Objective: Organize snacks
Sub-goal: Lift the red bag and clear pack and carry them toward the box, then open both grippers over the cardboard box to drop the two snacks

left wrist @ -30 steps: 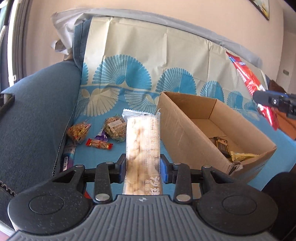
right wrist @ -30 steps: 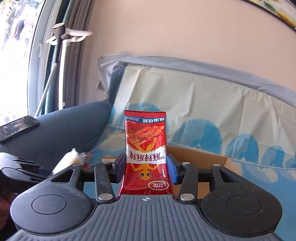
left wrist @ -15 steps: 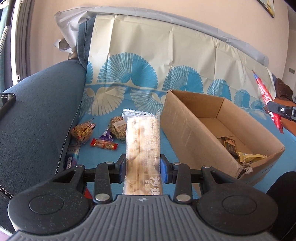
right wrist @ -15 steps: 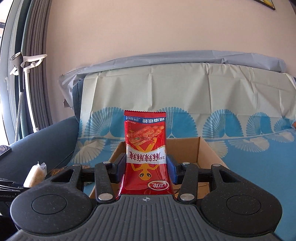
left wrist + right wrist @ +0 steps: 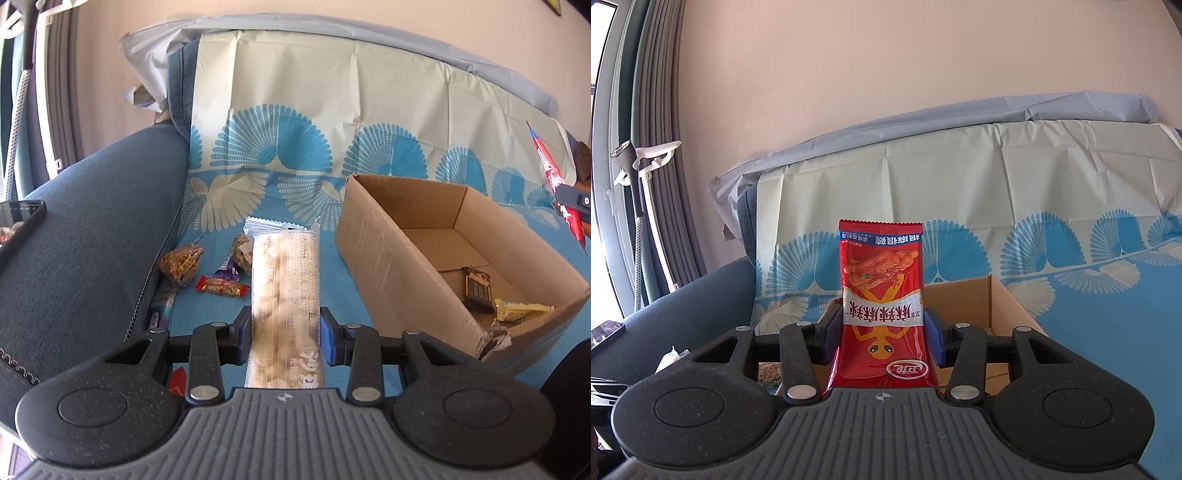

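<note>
**Both hand-held grippers loaded, box ahead**

Blue sofa (image 5: 85, 229) draped in a cream-and-turquoise fan-print cover (image 5: 314, 122), carrying everything else. On the seat, an open cardboard box (image 5: 373, 236), right of centre in the left wrist view, holding a dark wrapped bar (image 5: 476, 290) and, just beside it, a yellow wrapper (image 5: 521, 310) near the torn front corner. Left hand-held gripper (image 5: 284, 332) clamped on a long clear pack of pale biscuits (image 5: 284, 291), raised above the seat just left of the box. Right hand-held gripper (image 5: 882, 334) closed on a red snack packet (image 5: 882, 302), upright, print upside down, with the box behind it; same packet visible at the far right edge of the left wrist view. Loose on the seat by the armrest: two netted nut packs (image 5: 181, 260), a purple wrapper (image 5: 227, 271), a red-ended candy (image 5: 221, 290). Phone (image 5: 18, 225) lying on the armrest.
</note>
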The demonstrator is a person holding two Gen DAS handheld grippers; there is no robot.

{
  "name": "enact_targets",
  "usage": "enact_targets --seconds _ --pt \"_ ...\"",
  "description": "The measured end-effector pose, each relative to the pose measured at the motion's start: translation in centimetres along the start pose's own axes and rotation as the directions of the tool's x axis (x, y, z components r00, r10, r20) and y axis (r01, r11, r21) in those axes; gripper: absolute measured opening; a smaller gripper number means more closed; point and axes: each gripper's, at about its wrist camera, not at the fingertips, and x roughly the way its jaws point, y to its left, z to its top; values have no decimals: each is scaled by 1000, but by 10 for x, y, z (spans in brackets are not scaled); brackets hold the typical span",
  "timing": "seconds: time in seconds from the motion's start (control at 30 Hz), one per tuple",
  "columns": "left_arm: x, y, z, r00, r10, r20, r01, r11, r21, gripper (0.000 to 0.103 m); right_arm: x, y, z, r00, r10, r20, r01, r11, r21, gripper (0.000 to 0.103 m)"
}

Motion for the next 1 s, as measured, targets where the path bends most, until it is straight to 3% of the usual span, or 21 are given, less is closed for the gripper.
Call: enact_targets --seconds 0.2,1.0 --pt "1 -19 11 1000 -8 -14 7 1000 -25 40 1 -3 -2 1000 10 -5 -10 1000 23 49" --pt "6 -132 86 979 -179 96 178 984 16 40 3 -14 -1 1000 -1 -16 3 994 112 49"
